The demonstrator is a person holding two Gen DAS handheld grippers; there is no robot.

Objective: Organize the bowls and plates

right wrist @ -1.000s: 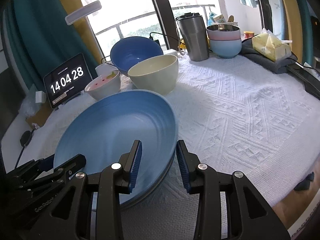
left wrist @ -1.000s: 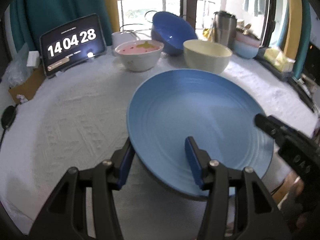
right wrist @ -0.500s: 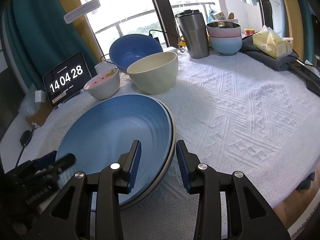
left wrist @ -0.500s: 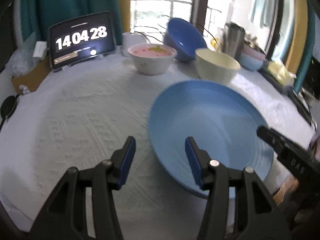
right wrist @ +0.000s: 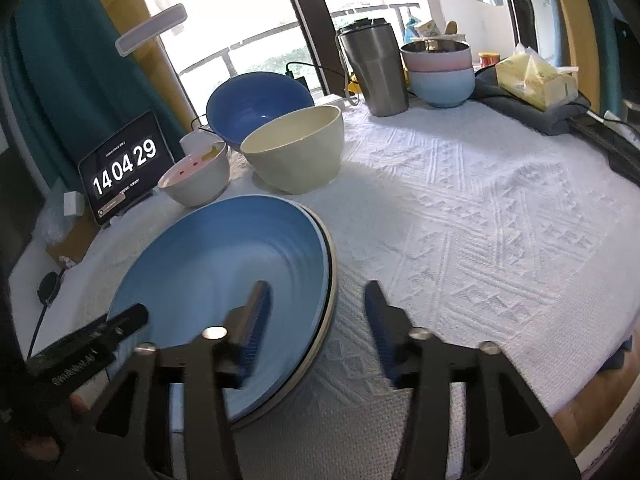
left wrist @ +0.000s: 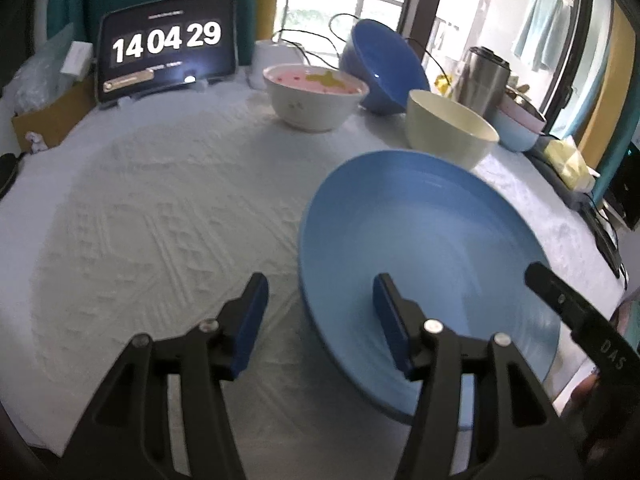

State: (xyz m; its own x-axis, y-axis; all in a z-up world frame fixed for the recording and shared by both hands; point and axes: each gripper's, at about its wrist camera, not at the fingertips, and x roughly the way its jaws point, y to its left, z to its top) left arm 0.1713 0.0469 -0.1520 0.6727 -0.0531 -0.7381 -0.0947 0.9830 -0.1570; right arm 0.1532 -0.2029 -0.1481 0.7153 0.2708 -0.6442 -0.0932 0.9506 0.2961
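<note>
— Sitting flat on the desk's white woven cloth [right wrist: 480,208] is the wide round blue plate [left wrist: 432,248], stacked on a second plate whose pale rim [right wrist: 326,280] peeks out underneath.

— And the tongs?

— Both pairs are spread wide, pinching nothing. The left tongs [left wrist: 316,320] straddle the plate's left edge, one finger over the cloth, one over the plate. The right tongs [right wrist: 316,320] straddle its right edge the same way.

— What's behind?

— A cream bowl [right wrist: 294,150] just beyond the plate, a white bowl with a pink inside [left wrist: 316,98] near it, a tilted dark blue bowl [left wrist: 380,68] behind those, and a tablet clock [left wrist: 166,46] reading 14 04 29.
</note>
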